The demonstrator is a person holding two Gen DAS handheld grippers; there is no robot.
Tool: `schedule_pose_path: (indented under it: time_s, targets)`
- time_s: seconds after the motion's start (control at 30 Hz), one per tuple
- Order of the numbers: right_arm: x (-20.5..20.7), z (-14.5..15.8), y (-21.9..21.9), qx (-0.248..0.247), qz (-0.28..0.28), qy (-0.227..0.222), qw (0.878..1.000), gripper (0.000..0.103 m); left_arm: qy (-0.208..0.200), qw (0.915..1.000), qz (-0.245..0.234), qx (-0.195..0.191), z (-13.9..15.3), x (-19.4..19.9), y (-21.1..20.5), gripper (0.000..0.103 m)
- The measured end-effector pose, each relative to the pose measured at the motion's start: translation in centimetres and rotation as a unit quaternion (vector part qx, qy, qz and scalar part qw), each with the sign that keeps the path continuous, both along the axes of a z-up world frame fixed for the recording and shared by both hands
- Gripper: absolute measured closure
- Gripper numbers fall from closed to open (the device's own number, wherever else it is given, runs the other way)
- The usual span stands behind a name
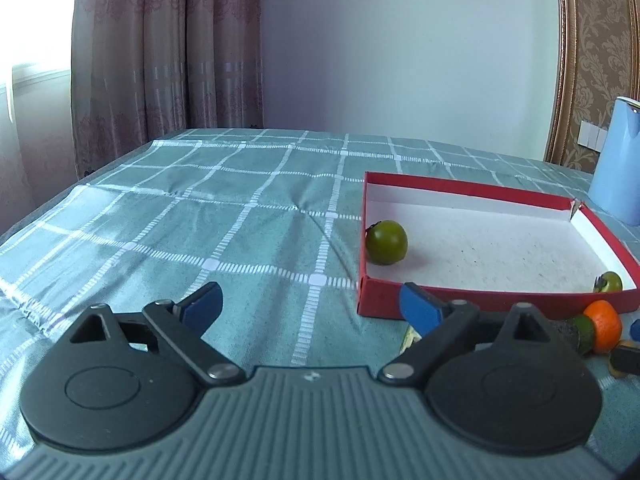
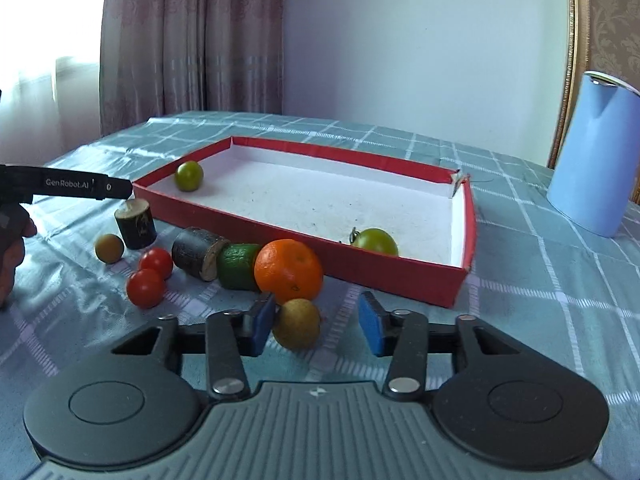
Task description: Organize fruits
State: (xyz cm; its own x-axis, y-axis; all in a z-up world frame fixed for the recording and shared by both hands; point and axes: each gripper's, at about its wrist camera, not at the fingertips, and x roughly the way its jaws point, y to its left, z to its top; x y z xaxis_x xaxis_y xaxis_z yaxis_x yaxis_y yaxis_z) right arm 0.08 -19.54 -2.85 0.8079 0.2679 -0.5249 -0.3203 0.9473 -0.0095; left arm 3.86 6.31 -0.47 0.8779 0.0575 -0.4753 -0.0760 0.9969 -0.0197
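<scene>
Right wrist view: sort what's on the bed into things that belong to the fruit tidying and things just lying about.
Part of the job:
- red box
- two green tomatoes inside it
- orange
- brown fruit between the right tool's pads
- two red tomatoes
- small tan fruit
- green piece

Just lying about:
- blue jug
- two dark cane stubs
- checked cover

A woven checked cloth [image 2: 540, 280] is covering the table, lying matt and creased. The red box [image 2: 304, 236] is showing matt cardboard with a speckled white paper floor. The tomatoes [image 2: 146, 288] are gleaming smooth; the orange [image 2: 289, 271] is looking finely dimpled; the jug [image 2: 592, 156] is looking smooth plastic.
</scene>
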Motion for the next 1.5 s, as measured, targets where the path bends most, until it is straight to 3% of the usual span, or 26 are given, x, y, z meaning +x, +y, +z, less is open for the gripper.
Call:
schedule_pose_path:
  time_s: [0.1, 0.33, 0.5, 0.67, 0.9, 1.1, 1.33, 1.5]
  targets:
    - [0.2, -0.6, 0.7, -0.01, 0.013, 0.019, 1.0, 0.074, 0.0, 1.0, 0.001, 0.001, 0.0, 0.0, 0.0, 0.007]
    - [0.9, -0.6, -1.6, 0.044, -0.036, 0.03, 0.998, 0.076, -0.001, 1.0, -0.006, -0.002, 0.0, -0.4, 0.0, 0.007]
    - [1.1, -0.6, -2.1, 0.054, -0.046, 0.035, 0.997, 0.076, 0.016, 0.9981, -0.055, -0.024, -0.3, -2.0, 0.7, 0.007]
    - [1.1, -0.6, -2.1, 0.051, -0.043, 0.034, 0.997, 0.076, 0.01, 0.9969, -0.074, 0.024, -0.4, -3.6, -0.7, 0.008]
    - [1.1, -0.6, -2.0, 0.05, -0.043, 0.034, 0.997, 0.076, 0.018, 0.9926, -0.105, 0.059, -0.8, -4.2, -3.0, 0.009]
    - [1.1, -0.6, -2.0, 0.049, -0.043, 0.033, 0.997, 0.076, 0.051, 0.9882, -0.125, 0.073, -1.8, -3.4, -3.6, 0.037]
    - [1.1, -0.7, -2.0, 0.048, -0.043, 0.033, 0.997, 0.076, 0.046, 0.985, -0.151, 0.07, -1.9, -3.8, -4.0, 0.067]
    - [1.1, -0.7, -2.0, 0.047, -0.043, 0.032, 0.997, 0.076, 0.042, 0.9822, -0.168, 0.072, -2.0, -4.0, -4.4, 0.079]
